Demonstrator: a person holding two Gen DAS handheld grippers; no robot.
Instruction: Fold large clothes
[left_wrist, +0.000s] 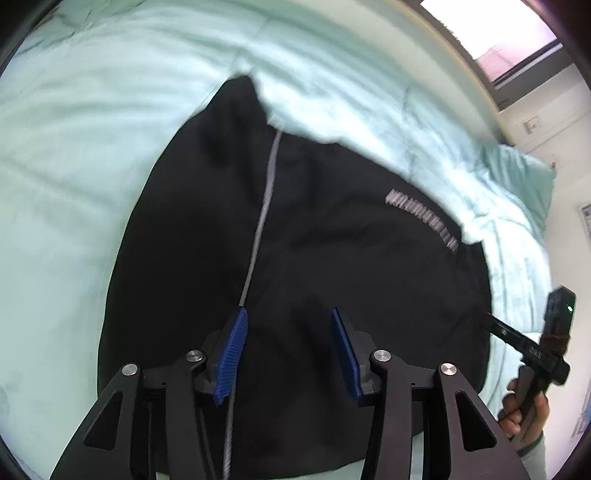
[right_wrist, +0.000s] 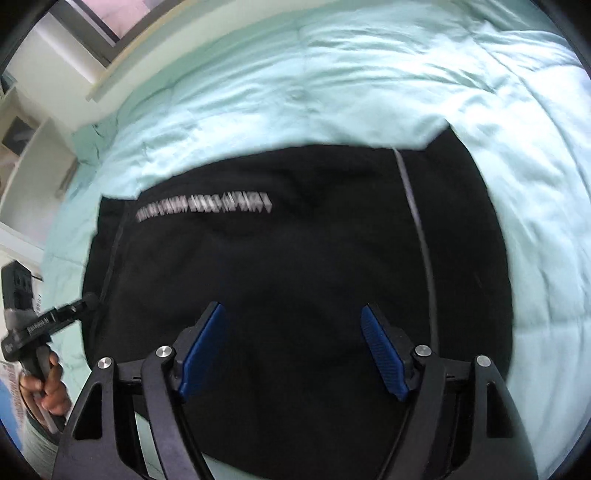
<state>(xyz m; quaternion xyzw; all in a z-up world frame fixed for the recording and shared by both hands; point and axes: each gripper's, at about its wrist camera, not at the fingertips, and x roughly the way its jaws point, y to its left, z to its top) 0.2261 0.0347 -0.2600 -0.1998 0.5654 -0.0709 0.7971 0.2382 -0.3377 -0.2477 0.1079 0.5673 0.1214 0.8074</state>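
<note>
Black garment (left_wrist: 314, 258) on mint duvet (left_wrist: 92, 147), both tongs (left_wrist: 288, 321) (right_wrist: 295, 325) gaping above it, window (left_wrist: 491, 33) beyond

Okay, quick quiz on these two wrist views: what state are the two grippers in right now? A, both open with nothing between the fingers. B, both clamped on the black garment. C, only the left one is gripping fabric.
A: the left gripper and right gripper both show spread blue pads above the black garment, holding nothing.
</note>
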